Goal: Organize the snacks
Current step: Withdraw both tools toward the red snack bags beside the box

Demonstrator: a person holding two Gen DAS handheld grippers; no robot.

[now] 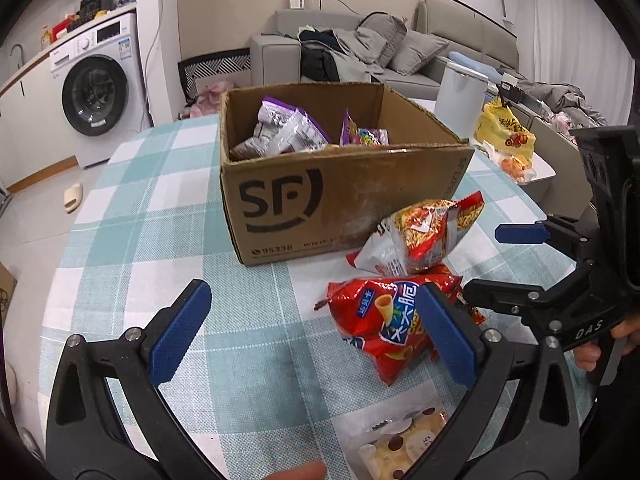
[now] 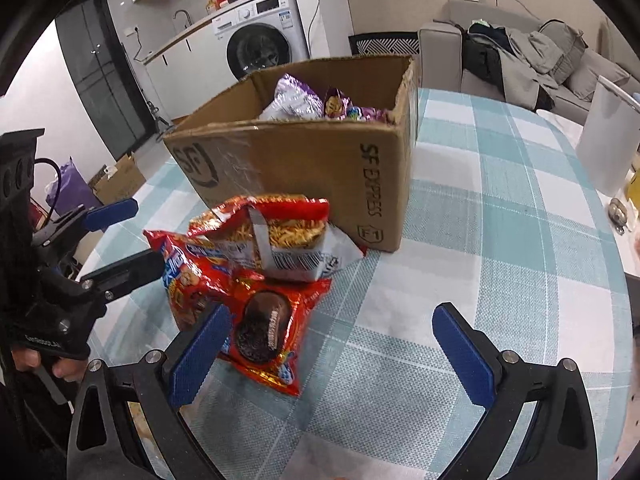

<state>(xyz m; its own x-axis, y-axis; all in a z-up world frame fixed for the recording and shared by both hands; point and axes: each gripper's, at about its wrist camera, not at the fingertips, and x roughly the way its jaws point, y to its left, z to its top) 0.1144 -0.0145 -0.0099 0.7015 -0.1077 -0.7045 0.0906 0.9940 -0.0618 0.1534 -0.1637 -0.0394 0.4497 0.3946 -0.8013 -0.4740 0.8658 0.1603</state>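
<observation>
Box point(image 1: 344, 184) is the landmark: open cardboard, SF print on its front, sitting on a teal-and-white checked tablecloth point(image 1: 160, 208). Inside it are a purple-and-silver bag point(image 1: 280, 132) and a small colourful pack point(image 1: 360, 134). Past the box stand a white bin point(image 1: 460, 100) and a yellow bag point(image 1: 504, 130); a grey sofa point(image 1: 360, 48) and a washer point(image 1: 100, 88) are well behind it. Just in front of the box's front-right corner lies a snack pile: a noodle-snack bag point(image 1: 424, 236) leaning on top, touching the box, over a red chip bag point(image 1: 384, 320), with a chocolate-cookie bag point(image 2: 264, 332) at the pile's right end. Nearer than the pile lies a clear cookie pack point(image 1: 400, 436). Nothing stands between the pile and the box. Left gripper point(image 1: 312, 336) is spread wide, empty, its right finger overlapping the chip bag in view. Right gripper point(image 2: 336, 356) is also spread wide, empty, its left finger at the cookie bag's edge; contact cannot be told.
</observation>
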